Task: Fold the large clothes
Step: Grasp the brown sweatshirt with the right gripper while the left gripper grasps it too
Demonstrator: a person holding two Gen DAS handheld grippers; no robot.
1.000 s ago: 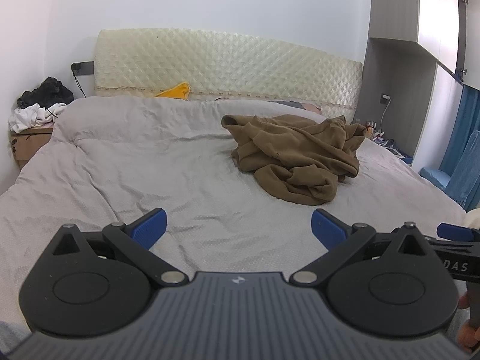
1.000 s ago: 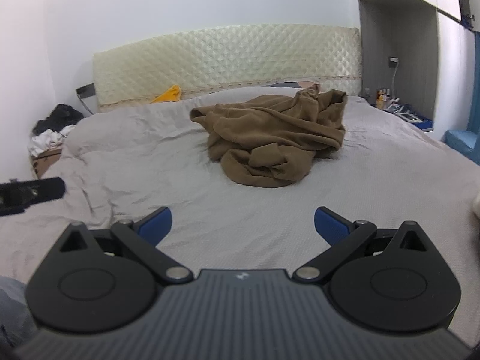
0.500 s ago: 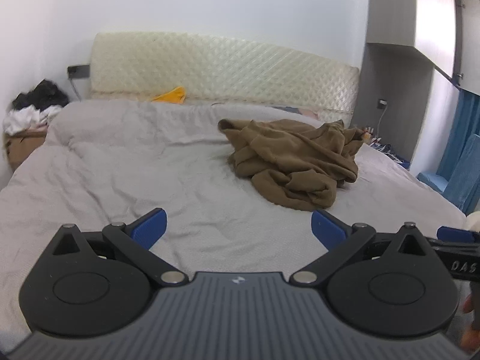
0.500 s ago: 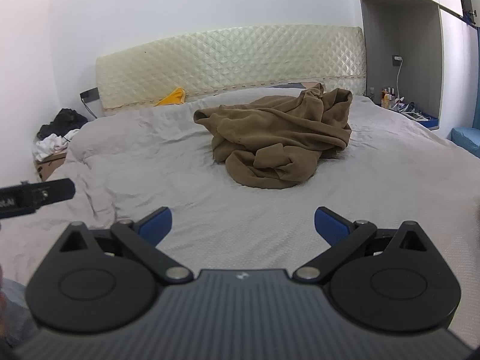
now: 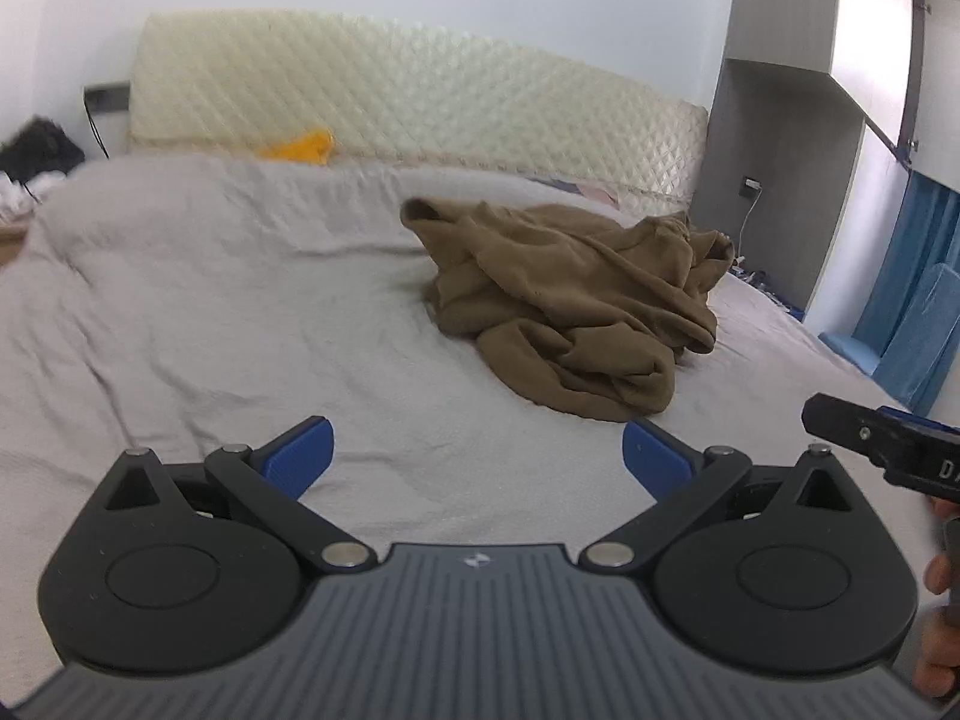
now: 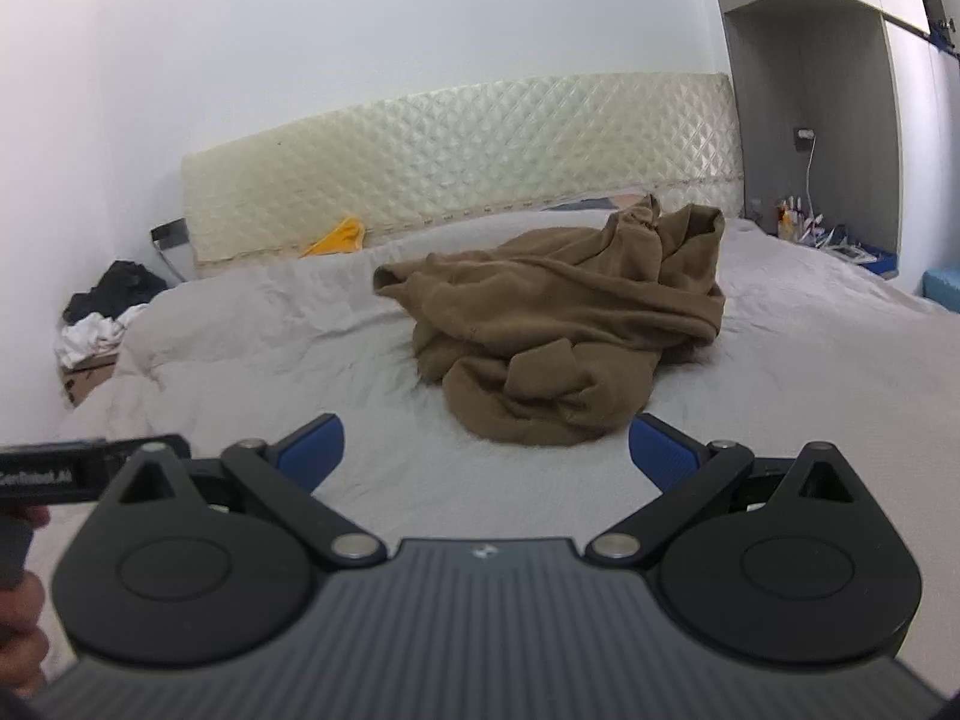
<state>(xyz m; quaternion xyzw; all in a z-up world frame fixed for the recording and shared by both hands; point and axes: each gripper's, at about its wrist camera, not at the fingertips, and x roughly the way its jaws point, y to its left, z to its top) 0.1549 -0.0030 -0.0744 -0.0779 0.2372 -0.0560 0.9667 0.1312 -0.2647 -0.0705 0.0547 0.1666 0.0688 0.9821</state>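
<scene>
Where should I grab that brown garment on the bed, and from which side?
Probably the open cuff-like end sticking out at the left of the brown garment. Come in from the left: it lies free of the bunched folds on the grey bedspread.

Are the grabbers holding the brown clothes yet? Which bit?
No, nothing is held. The left gripper and right gripper are both open above the grey bed, short of the crumpled brown garment.

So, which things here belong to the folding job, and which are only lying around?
Belongs to the job:
- brown garment, crumpled in a heap on the bed
- left gripper, open, empty
- right gripper, open, empty

Just lying about:
- yellow cloth by the headboard
- pile of black and white clothes beside the bed
- small items on the far shelf
</scene>
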